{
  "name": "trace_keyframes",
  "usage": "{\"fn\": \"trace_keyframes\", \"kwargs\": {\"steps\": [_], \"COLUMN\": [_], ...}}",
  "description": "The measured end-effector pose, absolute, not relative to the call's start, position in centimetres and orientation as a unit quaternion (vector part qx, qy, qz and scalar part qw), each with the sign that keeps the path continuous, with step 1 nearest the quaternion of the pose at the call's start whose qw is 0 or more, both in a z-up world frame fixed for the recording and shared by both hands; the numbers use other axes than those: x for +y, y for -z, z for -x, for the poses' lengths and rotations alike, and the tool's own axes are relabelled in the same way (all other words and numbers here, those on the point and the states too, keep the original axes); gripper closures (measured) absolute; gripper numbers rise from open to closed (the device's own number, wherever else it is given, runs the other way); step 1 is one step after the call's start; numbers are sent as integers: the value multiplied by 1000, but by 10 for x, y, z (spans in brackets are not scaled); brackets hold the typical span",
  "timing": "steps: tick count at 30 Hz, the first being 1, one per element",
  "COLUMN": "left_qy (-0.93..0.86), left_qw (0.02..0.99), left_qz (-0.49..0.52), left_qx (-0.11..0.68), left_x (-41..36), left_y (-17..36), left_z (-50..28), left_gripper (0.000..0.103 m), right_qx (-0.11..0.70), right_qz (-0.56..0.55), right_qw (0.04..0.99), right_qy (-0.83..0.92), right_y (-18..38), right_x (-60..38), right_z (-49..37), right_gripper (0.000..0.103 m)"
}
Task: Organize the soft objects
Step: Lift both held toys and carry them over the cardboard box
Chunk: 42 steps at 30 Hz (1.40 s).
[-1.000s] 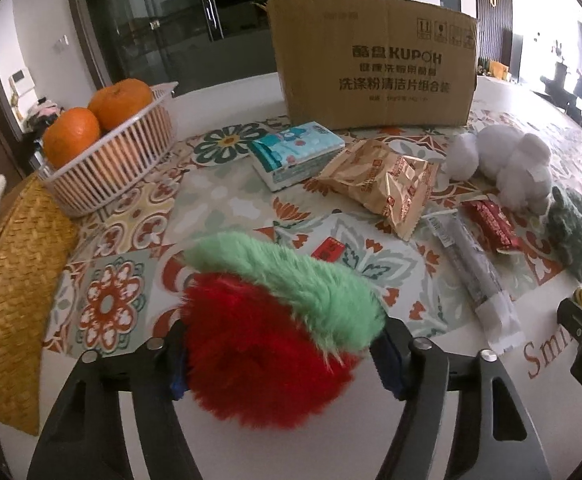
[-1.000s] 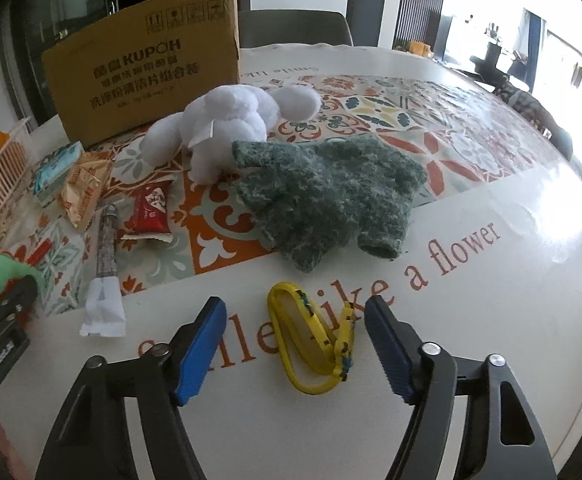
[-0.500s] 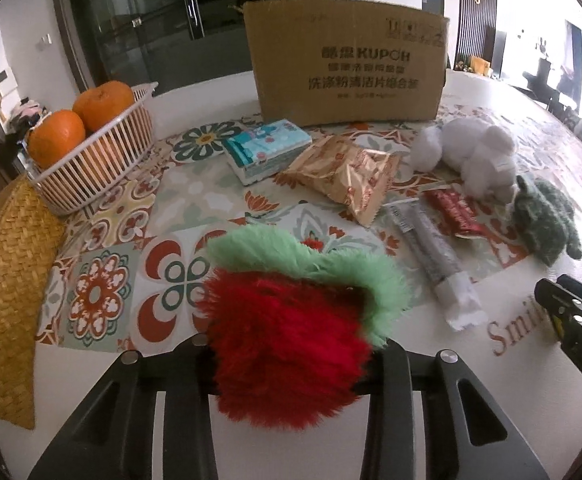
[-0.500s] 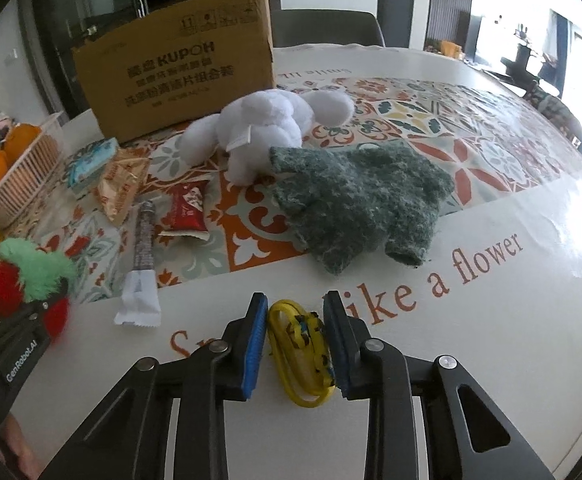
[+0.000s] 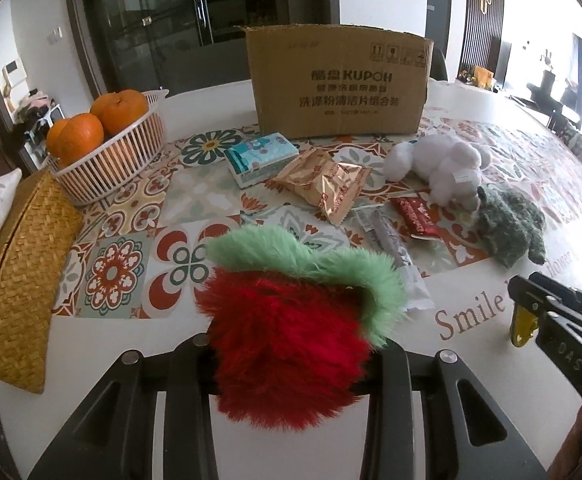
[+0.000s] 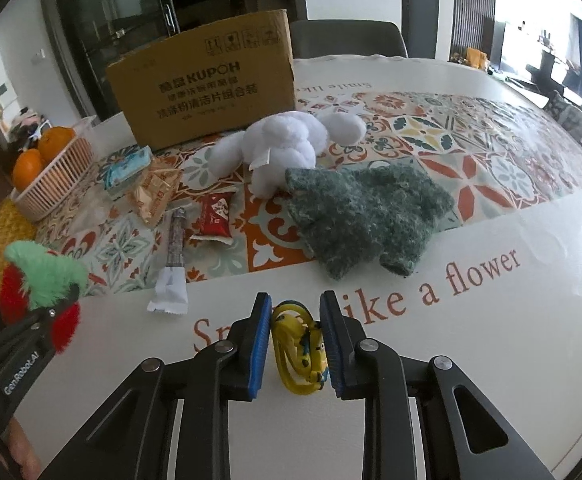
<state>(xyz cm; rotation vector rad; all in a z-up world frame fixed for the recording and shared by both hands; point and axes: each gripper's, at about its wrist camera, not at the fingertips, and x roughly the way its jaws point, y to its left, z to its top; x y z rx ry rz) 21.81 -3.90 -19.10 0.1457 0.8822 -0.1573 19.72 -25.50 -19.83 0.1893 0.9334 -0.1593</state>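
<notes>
My left gripper [image 5: 291, 356] is shut on a red plush strawberry with a green top [image 5: 287, 340], held above the white table edge; it also shows in the right wrist view [image 6: 39, 280]. My right gripper [image 6: 296, 344] is shut on a yellow band with a small cartoon figure [image 6: 301, 344], lifted just off the table; it hangs from the gripper in the left wrist view [image 5: 525, 326]. A white plush animal [image 6: 287, 148] and a dark green fuzzy knit piece [image 6: 367, 212] lie on the patterned cloth ahead. A cardboard box [image 5: 339, 84] stands open at the back.
Snack packets [image 5: 327, 188], a red wrapper [image 6: 213, 216], a long tube packet [image 6: 175, 240] and a tissue pack [image 5: 261, 156] lie mid-table. A basket of oranges [image 5: 107, 148] and a woven mat [image 5: 15, 264] sit at the left.
Both grippers closed: the left on the plush strawberry, the right on the yellow band. Both have since risen and drawn back a little with their objects.
</notes>
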Motion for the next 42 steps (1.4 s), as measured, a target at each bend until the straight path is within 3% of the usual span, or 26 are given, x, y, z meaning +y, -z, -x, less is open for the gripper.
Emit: {"fn": "trace_keyframes", "kwargs": {"steps": [7,13,26,28,29,30,36,38,42], "left_qy": [67,69,86,87,88,89,94,92,94], "left_qw": [896,894,884,884,883,883,878,878,877], "left_qz": [-71,-73,-73,-70,-70,-71,-73,-77,-77], "left_qx": [433,437,453,455,455,455,464,464,465], "left_x": [-41,-47,-58,-59,-60,-61,-63,-63,-63], "left_y": [198,202,208,208,207,207,211,212,212], "left_z": [-211,-205,-197,-196,-195,-194,-191,-191,-190], "left_gripper": [67,67,67,67,67,67,67,67,67], "right_qx": [468,469,465,463,460,460,480,483,477], "right_qz": [-101,-104,-86,-85,-85,-85,-80,-74,-55], "right_qw": [876,875,879,880,881,880,871,870,873], "right_qy": [64,61,62,69,74,81,65,69,80], "right_y": [216,219,218,214,212,210,218,222,222], "right_x": [-258,-261,-263,-265,-266,-267,-261,-259,-257], "right_z": [-196,-188,-167,-166,-164,-161,-156,-155,-156], "right_gripper": [76,64,64,55,43,39,42,46,66]}}
